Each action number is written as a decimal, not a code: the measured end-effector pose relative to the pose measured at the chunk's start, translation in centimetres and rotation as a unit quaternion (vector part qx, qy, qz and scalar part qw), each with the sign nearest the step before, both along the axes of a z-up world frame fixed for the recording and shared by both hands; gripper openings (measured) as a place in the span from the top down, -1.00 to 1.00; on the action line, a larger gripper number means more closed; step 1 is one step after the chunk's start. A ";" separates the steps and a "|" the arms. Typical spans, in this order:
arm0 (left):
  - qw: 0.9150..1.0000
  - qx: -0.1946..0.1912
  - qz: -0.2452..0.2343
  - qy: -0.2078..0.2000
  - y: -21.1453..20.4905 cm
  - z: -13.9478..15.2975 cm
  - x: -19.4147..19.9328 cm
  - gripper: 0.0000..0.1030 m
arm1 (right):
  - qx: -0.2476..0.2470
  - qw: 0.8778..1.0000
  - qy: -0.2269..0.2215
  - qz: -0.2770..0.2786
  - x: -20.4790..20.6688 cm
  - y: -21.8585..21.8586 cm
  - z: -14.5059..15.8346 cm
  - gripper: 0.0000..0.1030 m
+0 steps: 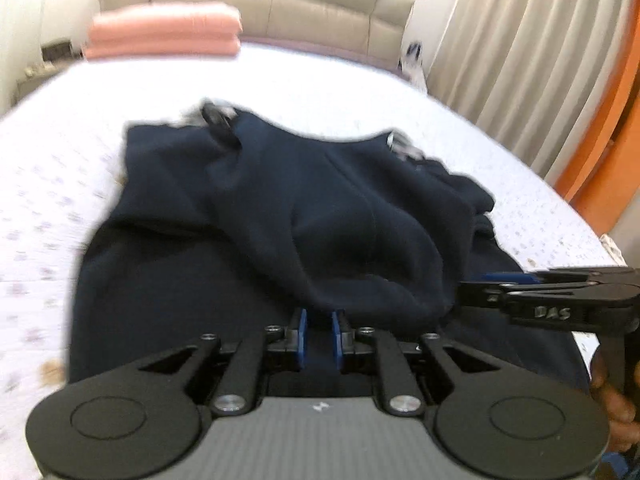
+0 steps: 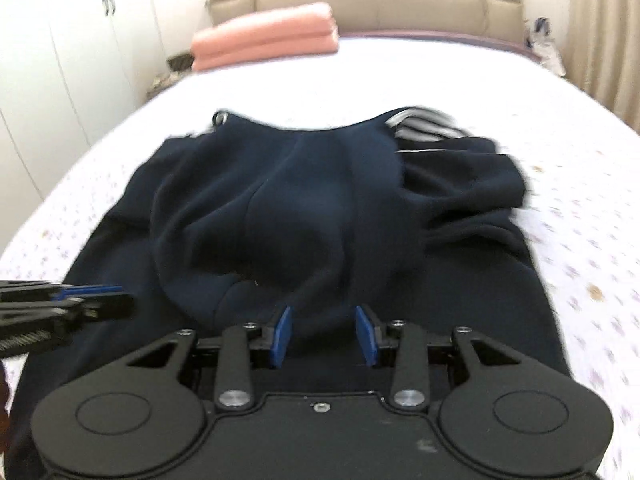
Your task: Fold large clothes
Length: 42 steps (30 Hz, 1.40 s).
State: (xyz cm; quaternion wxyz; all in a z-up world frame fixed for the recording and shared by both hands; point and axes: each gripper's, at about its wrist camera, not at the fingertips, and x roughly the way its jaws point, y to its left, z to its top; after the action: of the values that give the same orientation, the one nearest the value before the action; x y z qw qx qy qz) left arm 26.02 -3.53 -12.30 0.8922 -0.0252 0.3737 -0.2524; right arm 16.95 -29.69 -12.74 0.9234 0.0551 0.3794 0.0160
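A rumpled navy fleece garment (image 1: 280, 208) lies on the floral-print bed (image 1: 60, 184); left hand-held gripper (image 1: 320, 338) pinches its hem, right hand-held gripper (image 2: 326, 334) stands spread

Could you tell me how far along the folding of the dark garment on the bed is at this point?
Done: the navy garment lies on the bed, its middle doubled over in a loose hump. In hand: both grippers are at its near edge; the left gripper has fabric between narrowly set jaws, the right gripper stands wider over cloth, grip unclear. Left: the right side is still bunched and no neat fold shows.
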 end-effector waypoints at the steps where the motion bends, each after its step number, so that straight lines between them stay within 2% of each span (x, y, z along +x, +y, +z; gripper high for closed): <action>1: 1.000 -0.003 0.008 -0.009 1.1 0.7 -1.3 0.70 | -0.002 1.000 -0.007 -0.011 -2.1 0.1 1.2 0.11; 4: 0.999 0.002 0.036 -0.027 4.4 3.0 -5.9 0.70 | 0.010 0.998 -0.006 -0.054 -8.1 -1.5 3.3 0.09; 7: 0.997 0.038 0.064 -0.016 7.7 5.2 -10.7 0.69 | 0.040 0.994 0.016 -0.100 -13.1 -4.0 5.4 -0.01; 9: 0.996 0.042 0.076 -0.001 9.9 6.8 -13.8 0.61 | 0.039 0.991 0.024 -0.126 -16.0 -5.4 6.6 -0.42; 11: 0.996 0.038 0.081 0.013 11.2 7.8 -16.2 0.49 | 0.024 0.989 0.023 -0.146 -18.1 -6.6 7.1 -0.45; 13: 0.995 0.046 0.082 0.016 11.7 8.0 -18.3 0.38 | 0.012 0.986 0.036 -0.164 -19.7 -7.5 7.7 -0.45; 15: 0.995 0.047 0.088 0.026 12.1 7.4 -20.2 0.38 | 0.011 0.983 0.050 -0.179 -20.8 -8.2 8.0 -0.45; 18: 0.993 0.013 0.102 0.057 13.3 6.5 -22.6 0.38 | 0.017 0.980 0.051 -0.190 -23.1 -9.1 8.8 -0.52; 20: 0.992 0.005 0.108 0.067 13.8 6.3 -23.9 0.38 | 0.020 0.979 0.048 -0.195 -24.2 -9.5 8.9 -0.52; 26: 0.991 0.019 0.121 0.047 15.2 7.8 -25.6 0.32 | 0.053 0.973 0.067 -0.216 -26.2 -10.9 8.2 -0.53; 29: 0.991 0.032 0.126 0.044 15.8 8.0 -25.5 0.31 | 0.058 0.973 0.065 -0.213 -26.7 -11.4 7.9 -0.55; 30: 0.990 0.031 0.127 0.045 16.0 8.0 -25.3 0.22 | 0.053 0.973 0.066 -0.213 -26.6 -11.5 7.6 -0.56; 31: 0.990 0.027 0.127 0.049 16.3 7.8 -25.1 0.05 | 0.048 0.973 0.069 -0.215 -26.3 -11.6 7.2 -0.56; 33: 0.989 0.019 0.132 0.056 16.8 7.2 -24.4 -0.13 | 0.046 0.971 0.086 -0.219 -25.5 -11.9 5.7 -0.57; 36: 0.989 0.020 0.133 0.061 16.9 5.9 -23.3 -0.15 | 0.066 0.972 0.109 -0.199 -23.8 -11.8 3.3 -0.57; 37: 0.988 0.022 0.135 0.065 16.9 5.2 -22.9 -0.22 | 0.071 0.973 0.114 -0.186 -23.0 -11.7 2.5 -0.57; 40: 0.986 0.009 0.139 0.094 17.0 2.8 -21.8 -0.31 | 0.059 0.983 0.089 -0.148 -21.6 -11.0 0.3 -0.57; 42: 0.984 -0.002 0.130 0.121 17.0 1.1 -21.2 -0.31 | 0.042 0.985 0.080 -0.145 -21.3 -10.8 -1.0 -0.57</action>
State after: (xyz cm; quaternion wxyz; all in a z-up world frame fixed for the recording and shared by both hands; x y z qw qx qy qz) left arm 4.81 13.45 -11.21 0.8657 -0.1060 0.4716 -0.1301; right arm -4.31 -40.46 -13.72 0.8796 0.1498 0.4387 -0.1065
